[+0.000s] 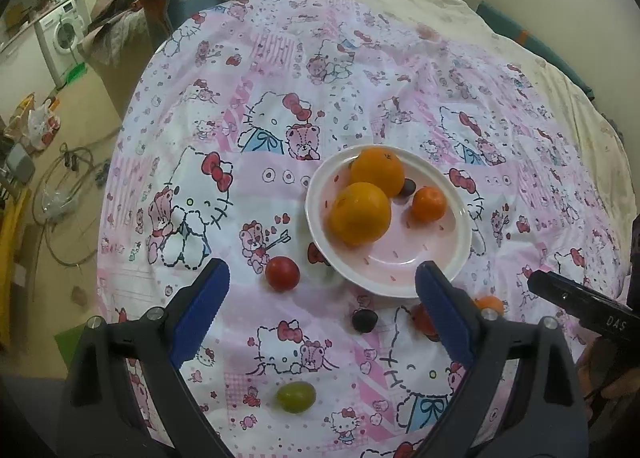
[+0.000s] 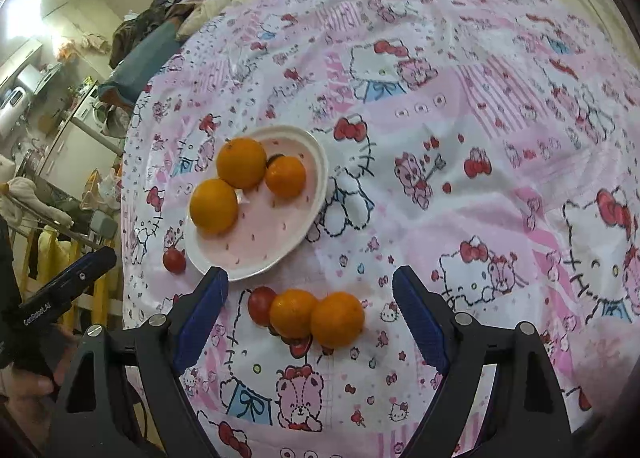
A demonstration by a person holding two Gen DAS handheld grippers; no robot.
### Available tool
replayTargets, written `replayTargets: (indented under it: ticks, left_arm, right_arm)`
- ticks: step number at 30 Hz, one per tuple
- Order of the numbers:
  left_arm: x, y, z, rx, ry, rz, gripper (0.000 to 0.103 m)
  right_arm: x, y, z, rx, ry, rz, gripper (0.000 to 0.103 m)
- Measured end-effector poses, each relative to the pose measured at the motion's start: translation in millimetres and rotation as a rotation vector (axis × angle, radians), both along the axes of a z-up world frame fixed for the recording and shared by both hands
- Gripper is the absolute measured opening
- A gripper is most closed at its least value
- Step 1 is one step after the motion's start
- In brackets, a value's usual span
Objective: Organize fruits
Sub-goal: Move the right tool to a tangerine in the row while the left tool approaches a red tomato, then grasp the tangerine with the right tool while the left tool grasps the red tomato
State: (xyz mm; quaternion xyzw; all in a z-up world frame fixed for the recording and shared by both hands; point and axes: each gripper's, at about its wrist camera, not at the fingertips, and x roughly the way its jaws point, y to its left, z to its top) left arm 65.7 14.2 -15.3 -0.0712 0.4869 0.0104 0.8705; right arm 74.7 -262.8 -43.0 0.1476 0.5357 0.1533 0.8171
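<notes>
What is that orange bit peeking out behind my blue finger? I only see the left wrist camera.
Observer: It belongs to a row: one tangerine touching a second tangerine.
Child: And the red bit?
Observer: A cherry tomato, right against the first tangerine's other side.
Child: Is the other gripper grabbing them?
Observer: No. The right gripper is open, with all three lying between its fingers.

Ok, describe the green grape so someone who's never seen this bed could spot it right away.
Start at the white plate of oranges on the Hello Kitty sheet and come toward the left gripper, past the red tomato and the dark grape. The green grape lies alone between the open jaws, the only green fruit.
</notes>
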Motion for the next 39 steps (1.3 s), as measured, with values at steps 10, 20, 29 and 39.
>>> replayTargets:
  ticks: [10, 20, 29, 39]
  left_arm:
    - [0, 13, -2, -0.001, 0.021, 0.041, 0.092]
    - [3, 28, -9, -0.056, 0.077, 0.103, 0.092]
    - [3, 31, -12, -0.058, 0.096, 0.114, 0.092]
    - [12, 45, -20, -0.054, 0.126, 0.176, 0.092]
  right_arm:
    - [8, -5, -24, 0.059, 0.133, -0.045, 0.087]
    - [14, 17, -48, 0.039, 0.238, 0.007, 0.074]
    - [9, -6, -69, 0.107, 0.348, -0.095, 0.056]
    - [7, -25, -79, 0.196, 0.386, -0.125, 0.039]
